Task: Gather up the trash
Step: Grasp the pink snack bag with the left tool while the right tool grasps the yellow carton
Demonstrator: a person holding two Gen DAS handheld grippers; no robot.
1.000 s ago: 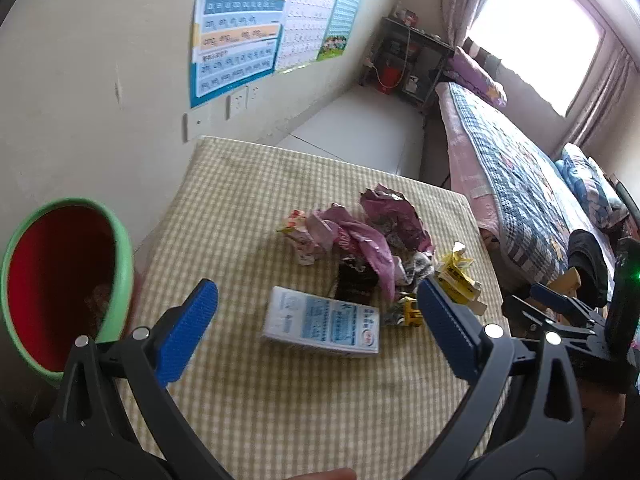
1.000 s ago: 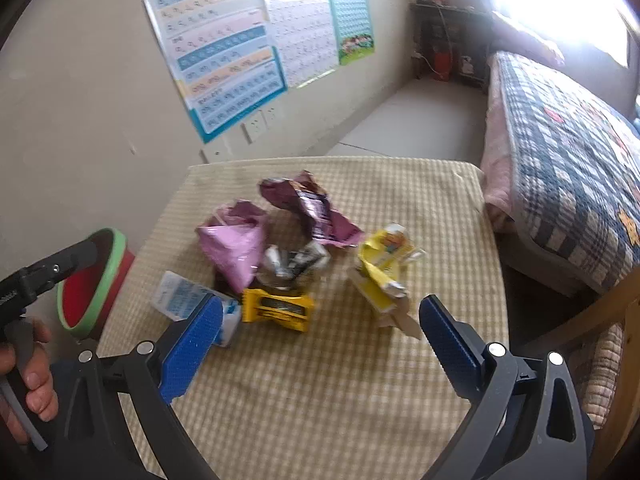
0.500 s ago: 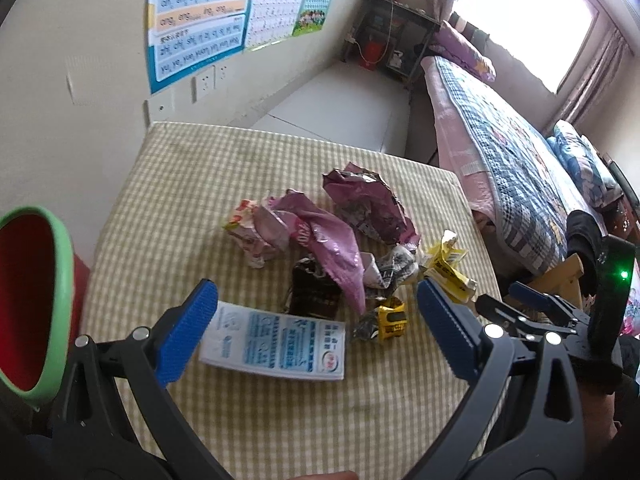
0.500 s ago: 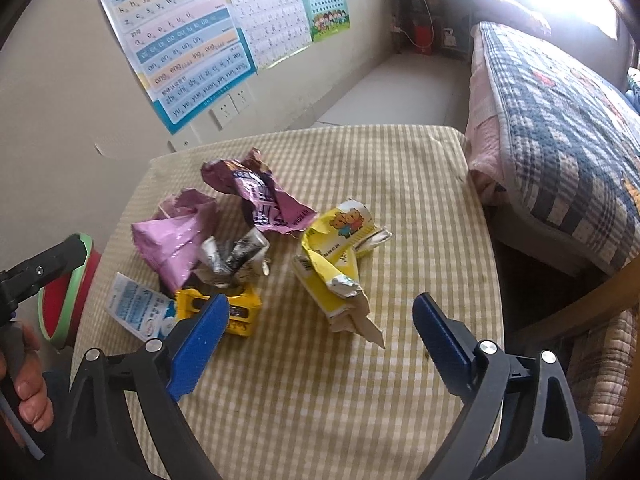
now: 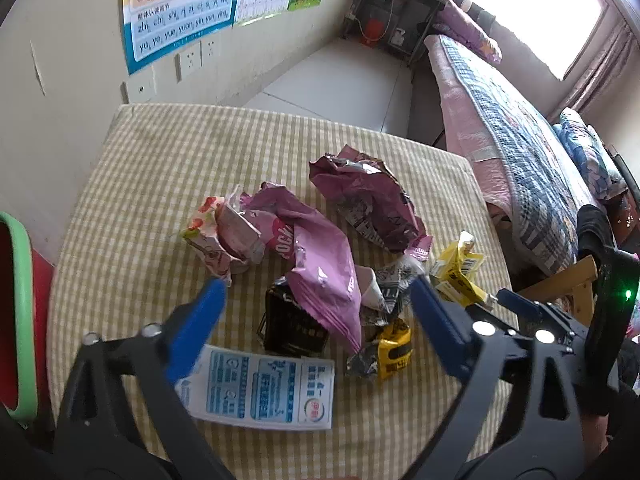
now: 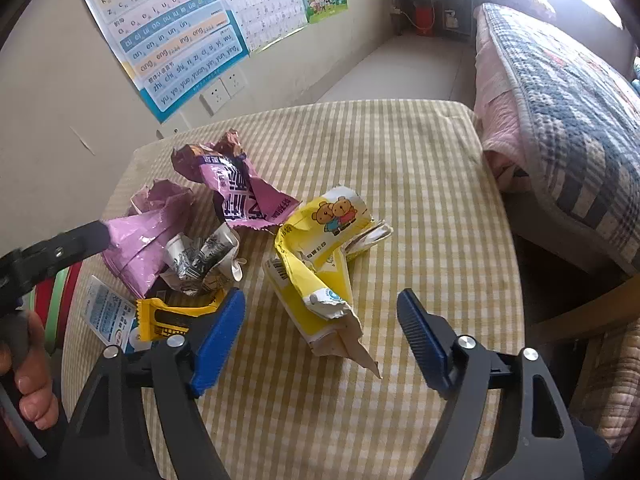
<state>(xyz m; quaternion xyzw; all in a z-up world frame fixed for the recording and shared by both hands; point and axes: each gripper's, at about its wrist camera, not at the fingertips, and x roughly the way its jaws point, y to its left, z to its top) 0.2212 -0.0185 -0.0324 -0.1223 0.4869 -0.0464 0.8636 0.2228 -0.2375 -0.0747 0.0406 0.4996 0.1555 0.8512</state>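
Trash (image 5: 320,264) litters checked tablecloth (image 5: 160,184) beside bed (image 5: 520,120), postered wall (image 5: 80,80).

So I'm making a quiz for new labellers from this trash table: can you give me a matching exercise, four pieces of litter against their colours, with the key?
Things:
1. flattened carton
2. crumpled carton with two cartoon bears
3. small box under the pink wrapper
4. wrapper lying over that box

Colours:
A. black
B. pink
C. white and blue
D. yellow

Pairs: 1-C, 2-D, 3-A, 4-B
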